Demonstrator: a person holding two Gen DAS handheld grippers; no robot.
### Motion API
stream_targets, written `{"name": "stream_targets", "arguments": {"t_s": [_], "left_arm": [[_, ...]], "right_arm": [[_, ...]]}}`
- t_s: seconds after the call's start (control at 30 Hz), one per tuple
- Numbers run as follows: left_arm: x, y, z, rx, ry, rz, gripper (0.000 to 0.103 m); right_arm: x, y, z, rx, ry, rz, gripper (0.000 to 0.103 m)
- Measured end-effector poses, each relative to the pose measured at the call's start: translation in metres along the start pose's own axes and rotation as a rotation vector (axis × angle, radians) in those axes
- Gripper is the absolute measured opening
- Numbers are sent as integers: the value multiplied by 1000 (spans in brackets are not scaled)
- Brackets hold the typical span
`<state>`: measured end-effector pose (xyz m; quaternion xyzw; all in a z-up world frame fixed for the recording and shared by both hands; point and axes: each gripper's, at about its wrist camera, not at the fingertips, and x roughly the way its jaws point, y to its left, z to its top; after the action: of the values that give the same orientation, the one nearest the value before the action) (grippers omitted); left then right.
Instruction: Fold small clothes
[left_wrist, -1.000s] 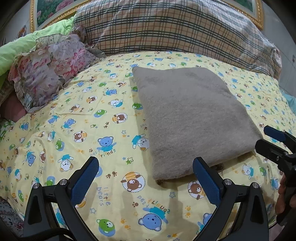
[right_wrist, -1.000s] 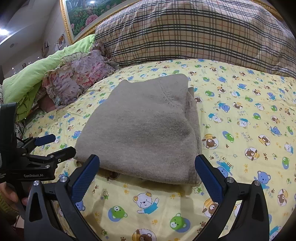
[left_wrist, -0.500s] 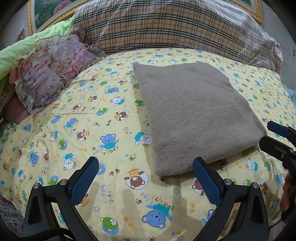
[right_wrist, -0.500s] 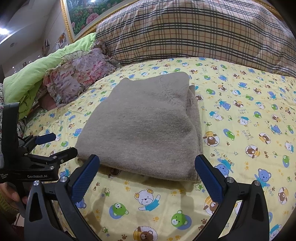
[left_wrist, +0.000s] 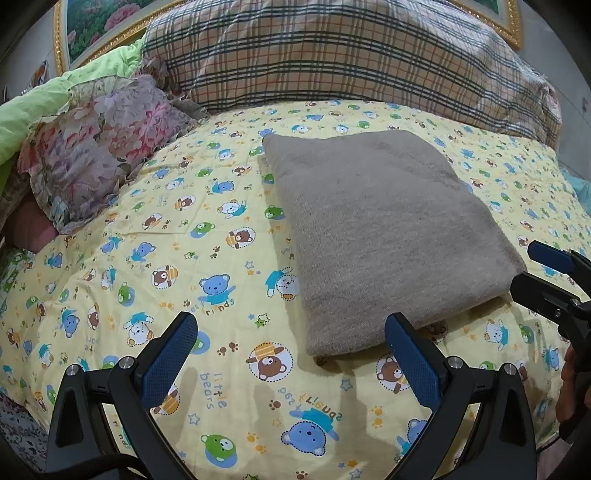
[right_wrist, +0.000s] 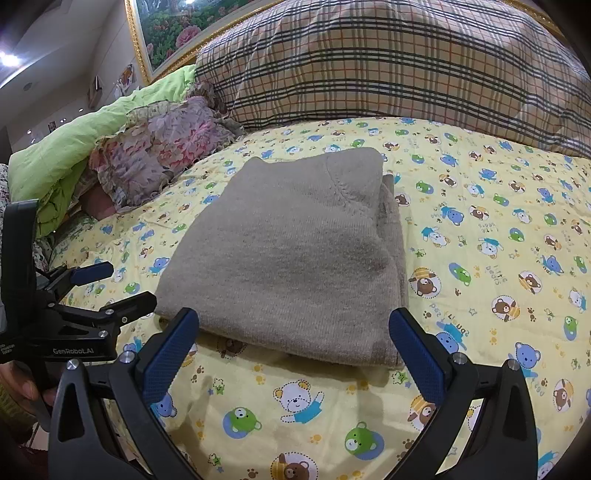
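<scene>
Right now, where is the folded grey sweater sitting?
The folded grey sweater lies flat on the bear-print sheet, centred ahead in the right wrist view, below the plaid pillow and right of the floral cushion.

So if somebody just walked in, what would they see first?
Probably the folded grey-brown sweater, lying in the middle of the bright yellow sheet covered in little cartoon bears. Behind it a big plaid pillow leans at the head of the bed, with a flowery ruffled cushion to its left. Up close, the left gripper and right gripper are open, their blue jaws holding nothing.
</scene>
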<state>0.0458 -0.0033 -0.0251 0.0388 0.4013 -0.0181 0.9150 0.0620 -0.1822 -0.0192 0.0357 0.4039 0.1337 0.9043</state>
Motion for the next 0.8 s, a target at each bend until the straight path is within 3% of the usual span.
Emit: {"name": "stream_targets", "arguments": {"t_s": [0.8], "left_arm": [[2, -5, 15, 76, 13, 1, 102]], "right_arm": [[-1, -7, 21, -28, 29, 34, 103]]}}
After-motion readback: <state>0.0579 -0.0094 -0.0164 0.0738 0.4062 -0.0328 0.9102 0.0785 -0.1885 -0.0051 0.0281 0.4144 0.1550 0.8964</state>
